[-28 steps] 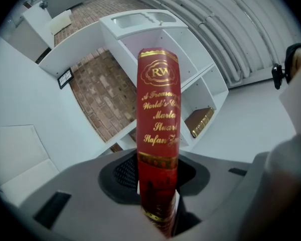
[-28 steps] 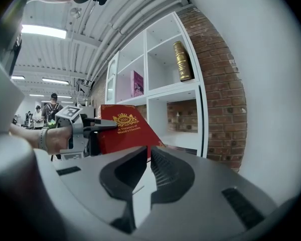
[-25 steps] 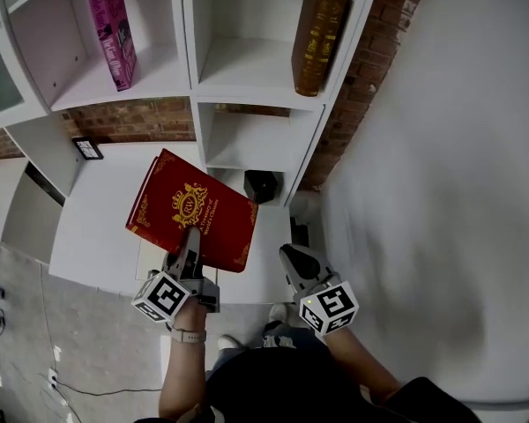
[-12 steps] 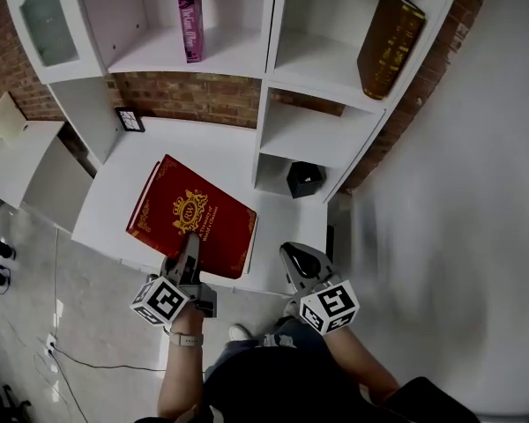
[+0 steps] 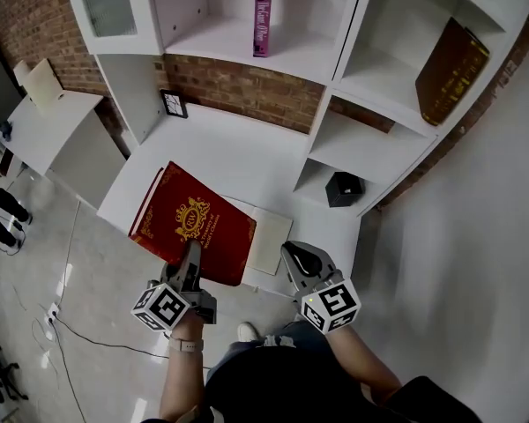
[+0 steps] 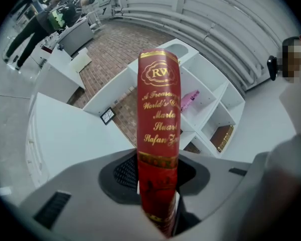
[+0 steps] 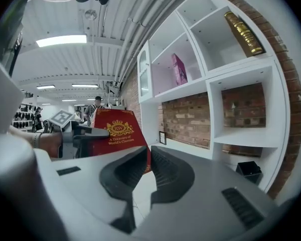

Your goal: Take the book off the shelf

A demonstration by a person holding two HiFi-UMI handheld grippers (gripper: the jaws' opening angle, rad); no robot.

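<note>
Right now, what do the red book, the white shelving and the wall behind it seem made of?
Red book: hardback, likely cloth or leatherette boards, matte red with shiny gilt crest and lettering. White shelving: probably painted or laminated board, smooth and uniform. Wall: bare brick, reddish blocks with pale mortar joints.

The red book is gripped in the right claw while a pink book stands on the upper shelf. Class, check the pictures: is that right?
One detail is wrong: the red book is gripped in the left claw, not the right claw, which holds nothing. The left gripper view shows it. The pink book does stand on the upper shelf.
</note>
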